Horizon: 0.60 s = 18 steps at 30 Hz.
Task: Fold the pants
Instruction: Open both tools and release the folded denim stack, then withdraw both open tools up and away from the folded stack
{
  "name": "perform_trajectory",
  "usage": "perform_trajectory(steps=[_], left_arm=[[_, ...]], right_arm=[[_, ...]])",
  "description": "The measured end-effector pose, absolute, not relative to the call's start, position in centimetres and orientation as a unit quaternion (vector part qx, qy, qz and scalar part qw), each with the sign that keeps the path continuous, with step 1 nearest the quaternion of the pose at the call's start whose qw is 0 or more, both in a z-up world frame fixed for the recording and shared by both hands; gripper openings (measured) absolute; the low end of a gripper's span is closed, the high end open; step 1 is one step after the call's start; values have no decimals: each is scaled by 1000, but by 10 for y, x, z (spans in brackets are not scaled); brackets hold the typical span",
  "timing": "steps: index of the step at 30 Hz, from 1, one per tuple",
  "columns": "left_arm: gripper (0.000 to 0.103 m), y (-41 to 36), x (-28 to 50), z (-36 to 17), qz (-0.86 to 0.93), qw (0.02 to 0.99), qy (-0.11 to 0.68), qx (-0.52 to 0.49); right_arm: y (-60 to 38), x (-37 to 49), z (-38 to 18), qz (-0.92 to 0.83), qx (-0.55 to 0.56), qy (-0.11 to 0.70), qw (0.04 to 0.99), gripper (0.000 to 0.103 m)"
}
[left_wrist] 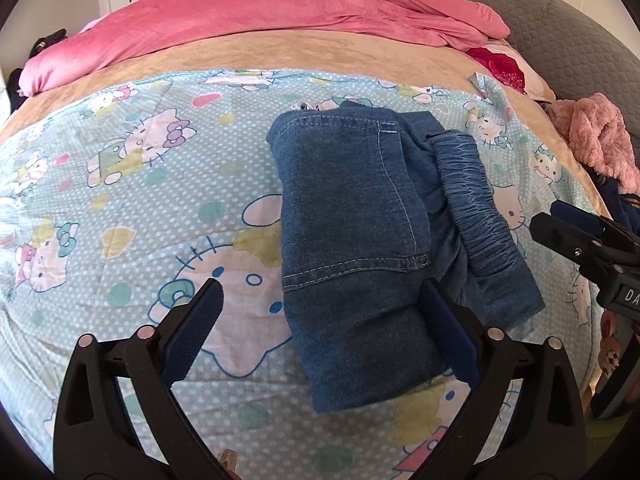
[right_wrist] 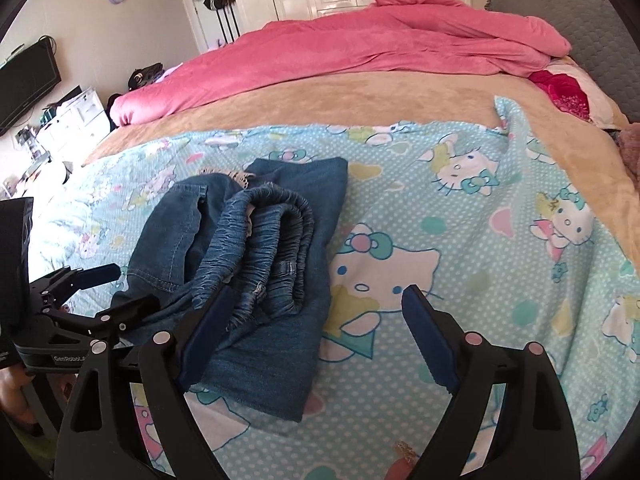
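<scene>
From the left wrist camera, the pants [left_wrist: 360, 248] lie as a compact folded bundle of blue denim on the cartoon-print sheet [left_wrist: 120, 200] that covers the near part of the bed, somewhat toward its right edge. The gathered elastic waistband [left_wrist: 476, 208] sits on the bundle's right side, and a pocket seam runs down the top layer. The left gripper [left_wrist: 324, 332] has its jaws spread wide; the right-hand pad overlaps the near corner of the denim in the picture, but nothing is pinched between the two. The tip of the right gripper [left_wrist: 580, 236] shows at the right edge of this view, just beside the waistband. A pink duvet [left_wrist: 280, 12] is heaped at the far edge of the bed.

From the right wrist camera, the same bundle [right_wrist: 256, 264] lies left of centre, the waistband [right_wrist: 268, 240] looped and bulging on top instead of lying flat. The right gripper [right_wrist: 316, 340] is likewise spread and empty, one pad against the bundle's near side. The left gripper [right_wrist: 92, 292] shows at the left edge.

The fold looks nearly finished. The risk is the springy waistband: a pad dragging across it could pull the top layer open, and a one-sided press could slide the bundle on the sheet.
</scene>
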State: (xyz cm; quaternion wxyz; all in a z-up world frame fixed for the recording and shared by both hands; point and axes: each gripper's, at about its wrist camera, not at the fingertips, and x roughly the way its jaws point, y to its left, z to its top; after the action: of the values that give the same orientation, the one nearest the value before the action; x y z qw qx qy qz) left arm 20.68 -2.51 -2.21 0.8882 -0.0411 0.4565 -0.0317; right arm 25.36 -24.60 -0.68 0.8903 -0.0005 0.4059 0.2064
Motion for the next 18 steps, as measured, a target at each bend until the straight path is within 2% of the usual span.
perform_trajectory(steps=[2,5,18], left_arm=[[93,-25,203,-17,-32,890,452,-41],[93,-26,199,-10,-31,894,446,-41],[94,-29,179,21,-28,910,412,-38]], right_arm=[[-248,250,-2,205,-1,400,893,85],[-252,244,4,200,-2,390,899,98],[-260,218,30,190,-4,354,916,98]])
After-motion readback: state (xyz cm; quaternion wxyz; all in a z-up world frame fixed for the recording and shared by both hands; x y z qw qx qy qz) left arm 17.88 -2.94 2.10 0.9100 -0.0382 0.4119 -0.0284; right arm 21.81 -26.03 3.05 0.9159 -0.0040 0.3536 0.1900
